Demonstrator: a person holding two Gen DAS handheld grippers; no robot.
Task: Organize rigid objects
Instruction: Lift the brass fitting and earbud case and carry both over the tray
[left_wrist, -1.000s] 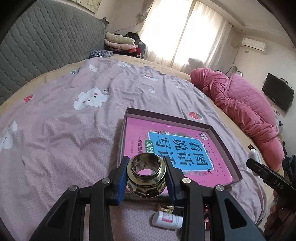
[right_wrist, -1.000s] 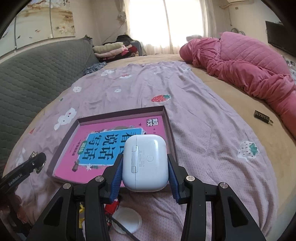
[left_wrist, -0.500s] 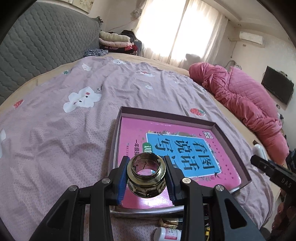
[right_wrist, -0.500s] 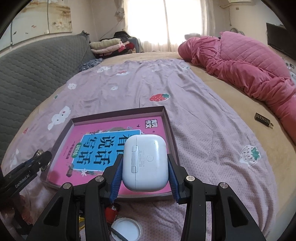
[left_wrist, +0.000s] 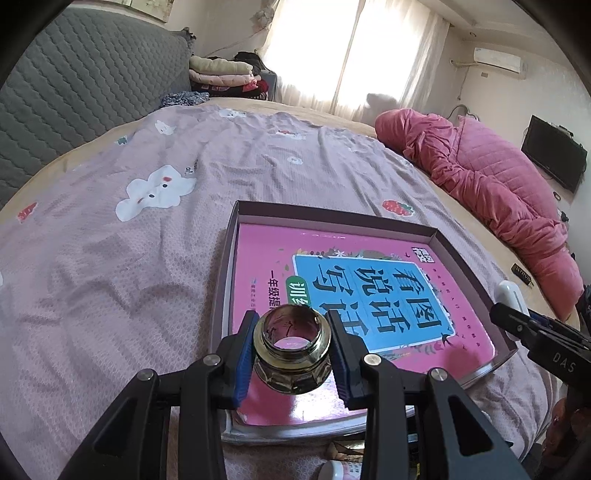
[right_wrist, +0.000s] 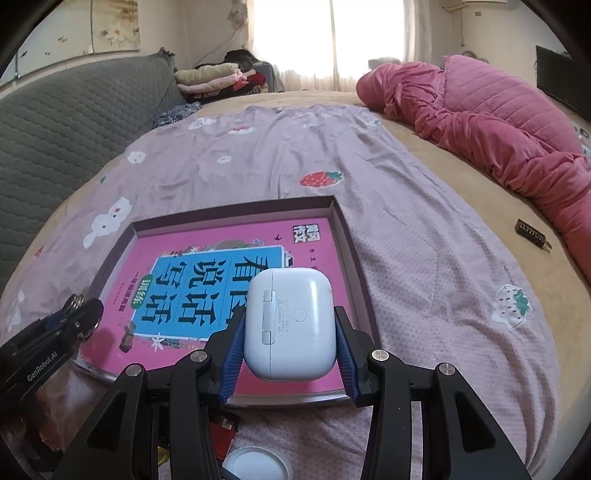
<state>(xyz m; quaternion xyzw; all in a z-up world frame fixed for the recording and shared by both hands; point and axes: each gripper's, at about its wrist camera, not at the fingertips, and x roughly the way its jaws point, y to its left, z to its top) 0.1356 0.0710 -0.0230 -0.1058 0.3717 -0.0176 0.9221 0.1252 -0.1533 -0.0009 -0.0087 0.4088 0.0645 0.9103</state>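
While the left tongs (left_wrist: 291, 354) clench a brass ring (left_wrist: 291, 356) above the tray's (left_wrist: 231, 236) near corner, lower it flat before letting go; the right tongs (right_wrist: 290, 345) grip a white case (right_wrist: 290, 325) over the tray's pink book (right_wrist: 221, 280); set it beside, not atop.

Both claws tilt downward over the shallow tray (left_wrist: 465, 254): left claw (left_wrist: 291, 349) and right claw (right_wrist: 290, 339) each clamped on a load.

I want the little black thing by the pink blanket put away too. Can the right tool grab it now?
Probably not yet. The right tool is shut on the white earbud case, so its jaws are full, though the sheet toward the black thing lies bare.
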